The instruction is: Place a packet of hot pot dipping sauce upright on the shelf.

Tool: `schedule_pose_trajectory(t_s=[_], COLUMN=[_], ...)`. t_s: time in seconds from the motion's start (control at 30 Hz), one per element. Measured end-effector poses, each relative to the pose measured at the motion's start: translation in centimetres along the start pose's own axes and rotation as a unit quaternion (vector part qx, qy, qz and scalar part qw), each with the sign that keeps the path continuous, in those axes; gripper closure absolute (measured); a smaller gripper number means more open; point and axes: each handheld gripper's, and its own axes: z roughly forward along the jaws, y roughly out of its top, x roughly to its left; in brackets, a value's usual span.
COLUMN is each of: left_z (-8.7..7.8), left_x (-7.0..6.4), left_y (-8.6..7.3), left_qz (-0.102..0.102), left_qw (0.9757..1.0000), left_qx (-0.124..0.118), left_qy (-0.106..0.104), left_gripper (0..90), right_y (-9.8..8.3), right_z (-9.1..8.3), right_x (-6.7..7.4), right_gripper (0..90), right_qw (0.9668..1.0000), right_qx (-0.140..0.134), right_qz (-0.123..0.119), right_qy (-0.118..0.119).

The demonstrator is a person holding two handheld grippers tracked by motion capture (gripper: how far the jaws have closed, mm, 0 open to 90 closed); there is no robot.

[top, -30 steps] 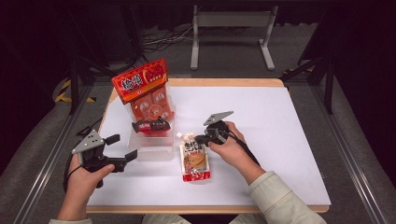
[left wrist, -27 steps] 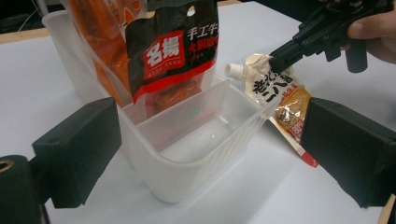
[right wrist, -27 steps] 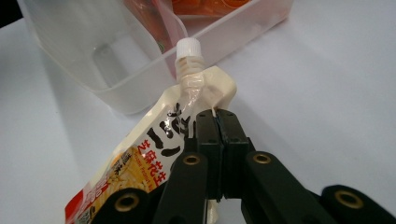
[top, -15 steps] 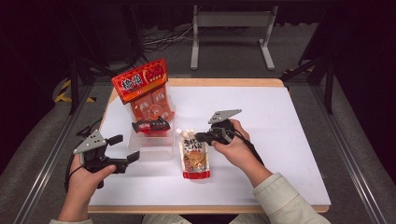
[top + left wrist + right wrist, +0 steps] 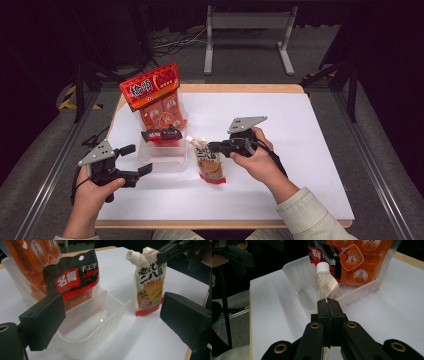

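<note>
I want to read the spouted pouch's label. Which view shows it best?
The left gripper view: the spouted pouch faces it, cap and front print in full. The high view shows the pouch small from above. The right gripper view shows its cap and neck beyond the right tool.

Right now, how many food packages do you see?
3: orange bag and black-red packet standing in the clear bin; spouted pouch held by the right gripper.

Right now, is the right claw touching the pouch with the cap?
Touching. The right gripper view shows the right claw shut on the pouch, pinching its top edge.
</note>
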Motion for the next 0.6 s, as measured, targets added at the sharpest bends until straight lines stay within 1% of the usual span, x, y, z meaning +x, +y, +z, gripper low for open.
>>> schedule_pose_trajectory(t_s=[0.07,0.1,0.2,0.23,0.3,0.37,0.4,0.47,0.5,0.53,0.6], left_z=[0.2,0.2,0.5,0.5,0.7,0.8,0.8,0.9,1.0,1.1,1.2], left_x=[-0.2,-0.2,-0.5,-0.5,-0.7,-0.9,-1.0,-1.1,-1.2,-1.4,-1.5], left_y=[0.0,0.1,0.2,0.2,0.3,0.4,0.4,0.5,0.5,0.6,0.7], left_qz=[0.002,0.007,0.008,0.015,0.013,0.017,0.014,0.017,0.020,0.024,0.021], left_qw=[1.0000,0.9999,0.9999,0.9998,0.9997,0.9995,0.9995,0.9994,0.9993,0.9990,0.9990], left_qx=[-0.003,-0.002,-0.004,-0.003,-0.006,-0.009,-0.010,-0.013,-0.016,-0.017,-0.020], left_qy=[-0.008,-0.009,-0.012,-0.014,-0.018,-0.024,-0.025,-0.026,-0.028,-0.032,-0.035], left_gripper=[7.3,7.2,7.1,7.1,7.1,7.1,7.1,7.1,7.1,7.1,7.1], right_y=[0.4,0.5,1.0,1.1,1.5,1.8,1.9,2.2,2.2,2.5,2.5], right_z=[-0.3,-0.4,-0.9,-1.0,-1.3,-1.5,-1.5,-1.6,-1.6,-1.6,-1.6], right_x=[0.2,0.2,0.3,0.4,0.6,1.0,1.1,1.5,1.5,1.9,2.0], right_gripper=[89.9,89.9,89.9,89.9,89.9,89.9,89.9,89.9,89.9,89.9,89.9], right_qw=[1.0000,0.9999,0.9996,0.9995,0.9991,0.9986,0.9984,0.9978,0.9978,0.9972,0.9969], right_qx=[-0.003,-0.005,-0.015,-0.017,-0.026,-0.033,-0.035,-0.040,-0.040,-0.044,-0.046], right_qz=[-0.009,-0.013,-0.023,-0.024,-0.032,-0.039,-0.041,-0.049,-0.049,-0.055,-0.057], right_qy=[0.001,0.001,0.003,0.004,0.010,0.015,0.017,0.021,0.021,0.026,0.029])
